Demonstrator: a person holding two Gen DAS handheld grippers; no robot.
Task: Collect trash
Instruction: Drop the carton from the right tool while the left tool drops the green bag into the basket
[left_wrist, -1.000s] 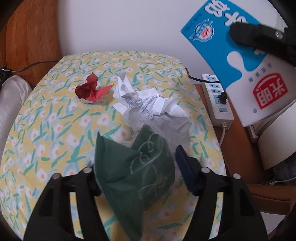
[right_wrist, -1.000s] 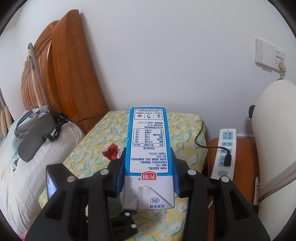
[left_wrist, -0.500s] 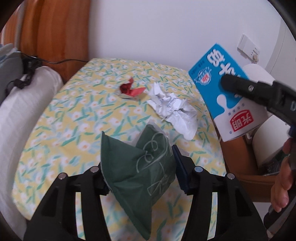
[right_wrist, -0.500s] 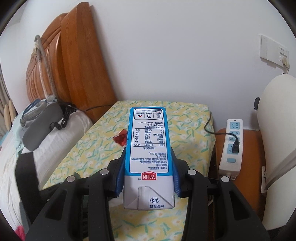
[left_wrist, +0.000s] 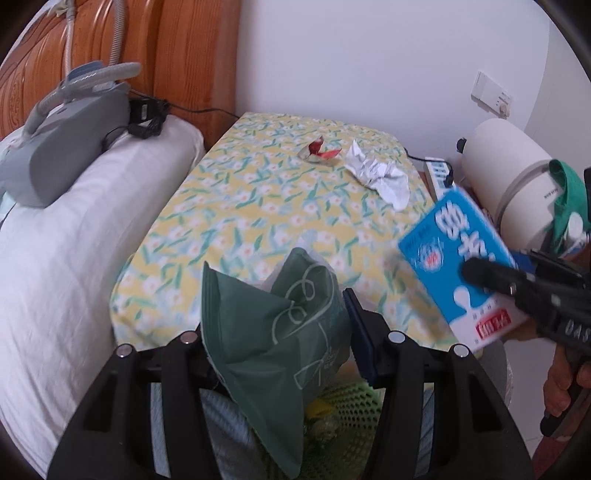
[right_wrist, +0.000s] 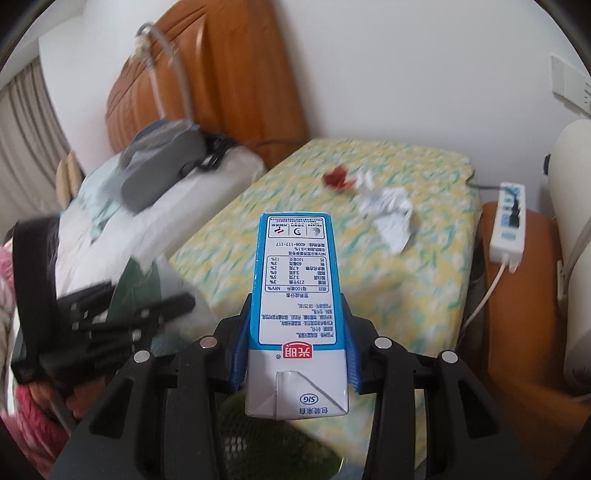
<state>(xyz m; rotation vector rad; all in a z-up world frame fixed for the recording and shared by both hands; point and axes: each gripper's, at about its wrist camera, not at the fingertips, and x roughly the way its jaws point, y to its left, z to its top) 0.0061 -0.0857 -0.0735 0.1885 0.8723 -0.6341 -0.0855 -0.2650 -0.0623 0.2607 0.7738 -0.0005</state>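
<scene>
The left gripper (left_wrist: 275, 328) jaws pinch a green bag (left_wrist: 275, 332) and the right gripper (right_wrist: 297, 350) jaws pinch a milk carton (right_wrist: 295, 314), its long axis pointing away, both directly above the mesh bin (left_wrist: 347, 406) below.

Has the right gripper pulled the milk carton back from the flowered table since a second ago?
Yes. The right gripper, holding the milk carton, has backed away from the power strip, toward the flowered table's near edge.
</scene>
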